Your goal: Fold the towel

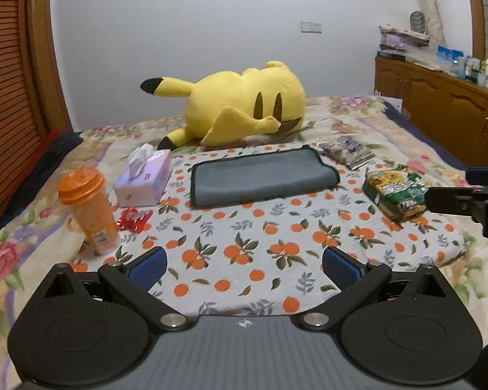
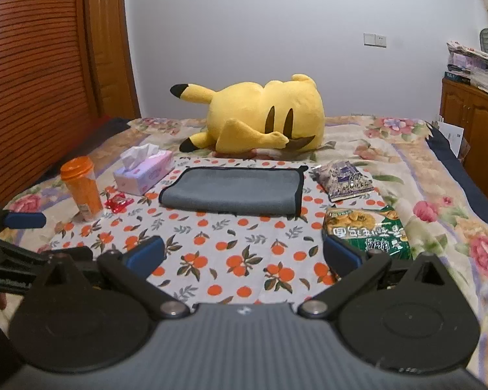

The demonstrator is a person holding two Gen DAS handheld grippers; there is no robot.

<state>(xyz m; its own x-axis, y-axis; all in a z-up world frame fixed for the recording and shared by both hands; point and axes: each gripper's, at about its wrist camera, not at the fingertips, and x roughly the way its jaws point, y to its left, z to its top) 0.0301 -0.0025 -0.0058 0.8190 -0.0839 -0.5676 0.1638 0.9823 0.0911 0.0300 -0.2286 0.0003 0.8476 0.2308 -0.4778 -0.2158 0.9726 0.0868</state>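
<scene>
A grey towel (image 1: 263, 177) with a dark hem lies folded in a flat rectangle on the orange-print cloth (image 1: 244, 243); it also shows in the right wrist view (image 2: 234, 191). My left gripper (image 1: 244, 265) is open and empty, held above the cloth well short of the towel. My right gripper (image 2: 244, 256) is open and empty too, also short of the towel. The right gripper shows at the right edge of the left wrist view (image 1: 471, 195). The left gripper shows at the left edge of the right wrist view (image 2: 19, 224).
A yellow plush toy (image 1: 244, 110) lies behind the towel. A tissue box (image 1: 144, 178), an orange bottle (image 1: 89, 209) and a red wrapper (image 1: 133, 219) are left of it. A green snack bag (image 1: 395, 193) and a purple packet (image 1: 348, 152) are right. A wooden cabinet (image 1: 439, 104) stands far right.
</scene>
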